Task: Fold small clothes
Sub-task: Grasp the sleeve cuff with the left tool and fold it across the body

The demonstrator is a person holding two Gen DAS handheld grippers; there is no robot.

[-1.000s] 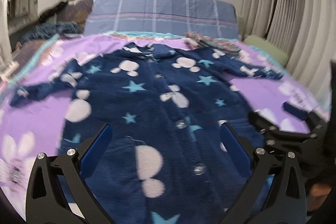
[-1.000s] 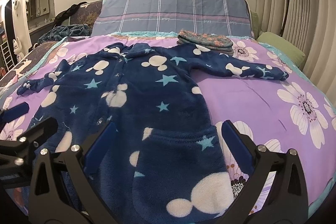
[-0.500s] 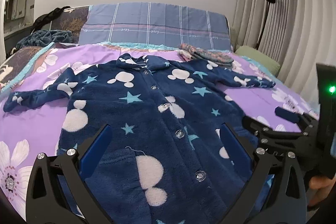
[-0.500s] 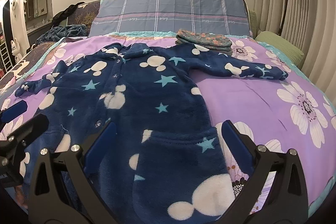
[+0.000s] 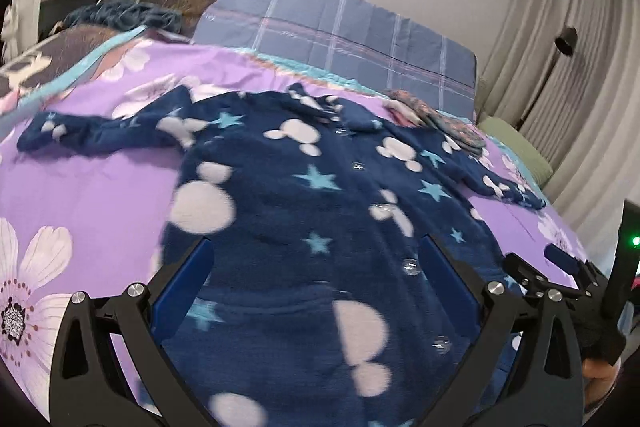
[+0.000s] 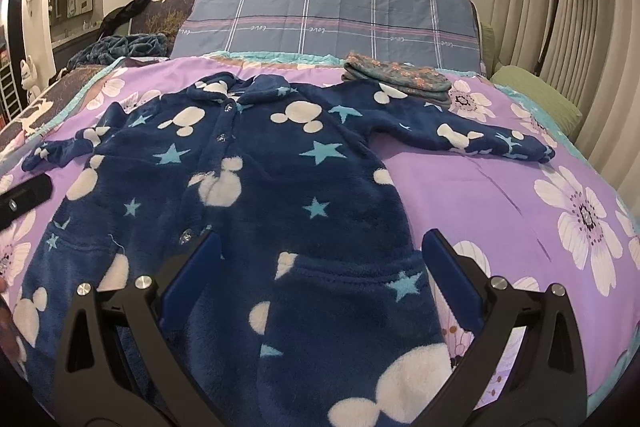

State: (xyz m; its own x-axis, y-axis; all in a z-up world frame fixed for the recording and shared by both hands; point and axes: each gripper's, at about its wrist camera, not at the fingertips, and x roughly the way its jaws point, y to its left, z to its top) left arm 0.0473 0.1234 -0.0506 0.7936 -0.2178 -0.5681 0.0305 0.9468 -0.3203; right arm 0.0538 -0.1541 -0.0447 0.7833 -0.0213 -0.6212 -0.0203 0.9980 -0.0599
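Fleece all over the bed: a navy jacket (image 6: 280, 187) patterned with white mouse-head shapes and pale blue stars lies flat and face up on the purple flowered bedspread (image 6: 500, 195), buttons running down its front, collar toward the headboard, both sleeves stretched out to either side. Its hem with the two front pockets is at the near edge of the bed, nearest the person. Behind the jacket's right sleeve sits a small folded stack of floral cloth (image 6: 396, 77), touching or just beside the sleeve. A blue plaid pillow (image 6: 332, 19) stands along the head of the bed, with a green cushion (image 6: 536, 95) at the curtain side.

Over the hem, the left gripper (image 5: 316, 283) hangs above the jacket's lower left front, blue fingers spread wide apart with nothing between them. The right gripper (image 6: 320, 267) hovers above the right pocket, its fingers likewise spread and empty. Neither one clearly touches the fabric. The left wrist view is somewhat blurred.
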